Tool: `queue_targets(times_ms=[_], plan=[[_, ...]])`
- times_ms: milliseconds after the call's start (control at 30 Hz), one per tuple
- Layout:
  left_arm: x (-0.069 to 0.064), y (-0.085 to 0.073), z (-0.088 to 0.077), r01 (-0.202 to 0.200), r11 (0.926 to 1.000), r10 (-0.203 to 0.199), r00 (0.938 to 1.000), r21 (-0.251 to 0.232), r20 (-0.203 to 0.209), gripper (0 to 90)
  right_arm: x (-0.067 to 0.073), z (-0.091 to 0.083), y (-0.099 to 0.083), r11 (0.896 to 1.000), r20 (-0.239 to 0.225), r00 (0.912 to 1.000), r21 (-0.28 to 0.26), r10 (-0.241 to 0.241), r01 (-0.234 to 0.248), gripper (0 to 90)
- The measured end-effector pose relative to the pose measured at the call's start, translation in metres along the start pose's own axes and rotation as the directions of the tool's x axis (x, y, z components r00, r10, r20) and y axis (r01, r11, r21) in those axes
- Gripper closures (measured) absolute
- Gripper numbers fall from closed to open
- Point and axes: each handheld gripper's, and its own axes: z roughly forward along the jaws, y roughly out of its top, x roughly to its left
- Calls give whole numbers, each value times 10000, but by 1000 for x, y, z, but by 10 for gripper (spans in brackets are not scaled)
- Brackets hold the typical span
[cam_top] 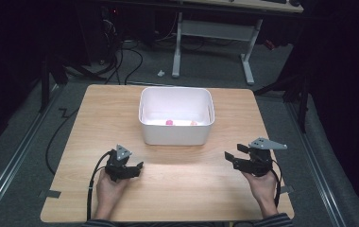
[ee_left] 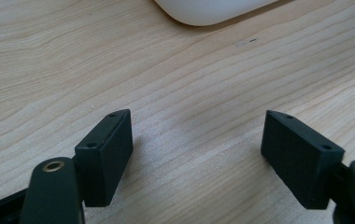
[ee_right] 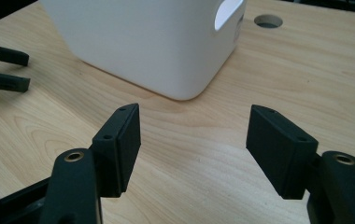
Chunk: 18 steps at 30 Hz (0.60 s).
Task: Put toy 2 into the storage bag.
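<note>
Both the left gripper (cam_top: 138,166) and the right gripper (cam_top: 232,154) sit wide and empty on the wooden table (cam_top: 182,189), so reaching the small pink piece (cam_top: 169,122) inside the white bin (cam_top: 176,90) probably means lifting clear over its near wall first.

1. A light wooden table with a rounded-corner top (cam_top: 182,175) stands on a grey carpeted floor (cam_top: 215,71).
2. A round hole (ee_right: 268,21) is cut through the tabletop near its far edge.
3. A small dark mark (ee_left: 252,40) sits on the wood grain.
4. A desk with white metal legs and a crossbar (cam_top: 215,29) stands beyond the table.
5. Black cables (cam_top: 130,61) loop over the floor left of that desk.
6. A small white scrap (cam_top: 160,73) lies by the desk's left leg.
7. A strip of grey tape (cam_top: 49,193) sticks to the floor at the table's near left corner.
</note>
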Motion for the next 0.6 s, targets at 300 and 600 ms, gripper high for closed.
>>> queue_targets(times_ms=[300, 600], plan=[[0, 0, 0, 14, 10000, -14, 10000, -5, 0, 254, 1, 22, -19, 9992, -63, 9996, 281, 285, -283, 358], [0, 0, 0, -1, 10000, 1, 10000, 4, -1, 254, 6, 46, -34, 9974, 106, 9998, 698, 161, -168, 360]])
